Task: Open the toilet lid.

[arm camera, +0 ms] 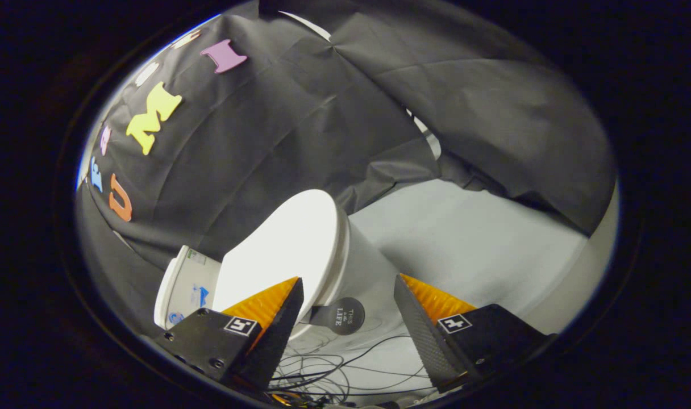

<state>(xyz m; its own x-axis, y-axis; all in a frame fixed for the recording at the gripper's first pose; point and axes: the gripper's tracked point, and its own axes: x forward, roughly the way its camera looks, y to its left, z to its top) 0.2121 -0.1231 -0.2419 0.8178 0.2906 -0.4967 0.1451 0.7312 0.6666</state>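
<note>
**White plastic toilet lid ahead of an open tool**

White, smooth and glossy, the toilet lid (283, 250) lay closed on the bowl (368, 267), just ahead of the tool (345, 295) and partly between its two fingers. The tool stood wide apart and held nothing; its left finger (277, 324) overlapped the lid's near edge in the view, though whether it touched could not be told. A small dark round tab (341, 313) projected from the lid's near rim, in the gap between the fingers. Beyond the lid, to the far left, stood the white tank (186, 284), with the black cloth wall (300, 113) behind. Loose thin cables (345, 369) trailed over the pale floor (482, 250) near the tool.

The lid appeared rigid, light and hinged at the tank end, so it would probably swing up rather than lift free. Its surface looked slippery; the tab or the near rim, farthest from the hinge, seemed the best hold.
</note>
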